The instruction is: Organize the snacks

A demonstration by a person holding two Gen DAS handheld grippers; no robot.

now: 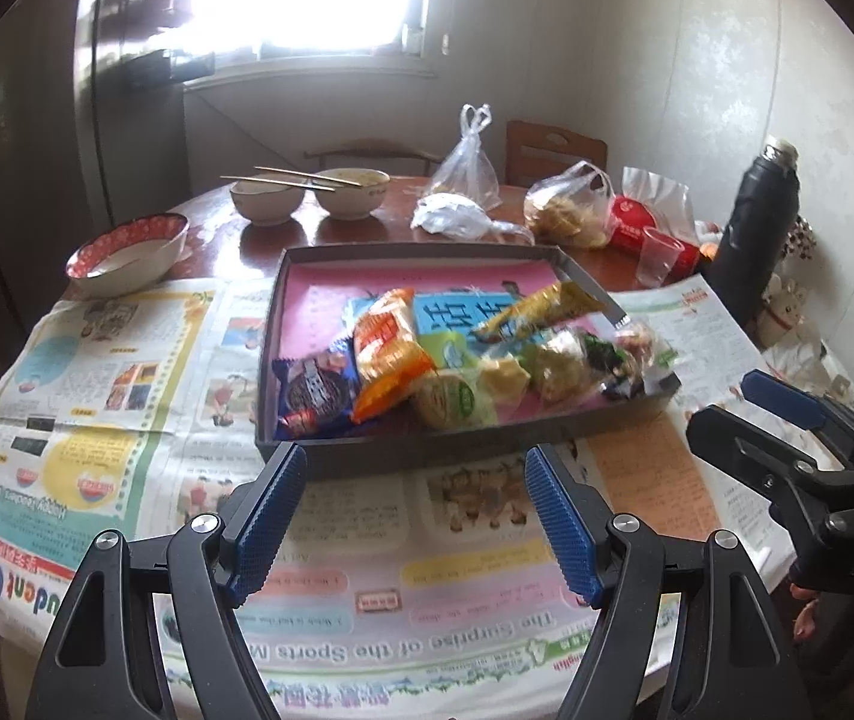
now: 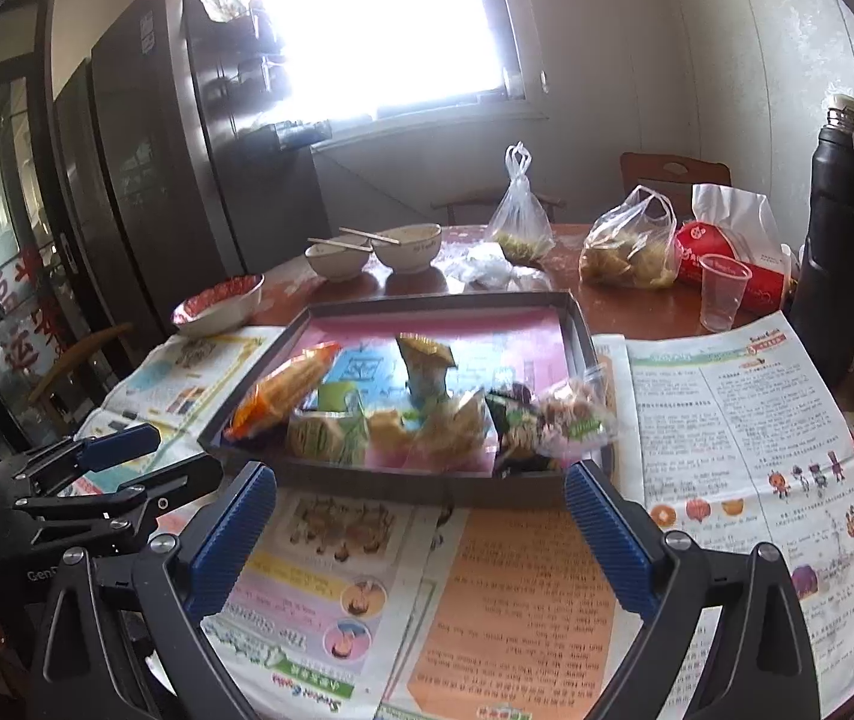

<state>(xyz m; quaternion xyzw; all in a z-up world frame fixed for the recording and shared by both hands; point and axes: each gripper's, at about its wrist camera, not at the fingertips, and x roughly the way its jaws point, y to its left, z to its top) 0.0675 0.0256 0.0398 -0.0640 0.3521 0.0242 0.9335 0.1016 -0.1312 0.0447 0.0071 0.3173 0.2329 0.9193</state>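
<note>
**Both grippers hover before the snack tray**

Newspaper sheets (image 1: 127,396) lie closest beneath us, spread over the round worktop (image 1: 613,267). Our left gripper (image 1: 415,510) hangs above them with its blue pads apart and nothing between them. Our right gripper (image 2: 421,531) stands wider still, its jaws apart and likewise empty, just short of the near wall of the dark tray (image 2: 379,483).

We see the tray resting on the newspaper, and the snacks (image 1: 457,360) are heaped in its near half: an orange packet (image 1: 388,354), a dark blue biscuit pack (image 1: 313,387), a yellow wrapper (image 1: 538,309) and several clear-wrapped pieces, which we think are pastries, though the blur makes that unsure.

Behind the tray stand three bowls (image 1: 265,201), two of them carrying chopsticks (image 1: 283,180), plus plastic bags (image 1: 571,204), a clear cup (image 2: 721,291) and a black flask (image 2: 841,252).
</note>
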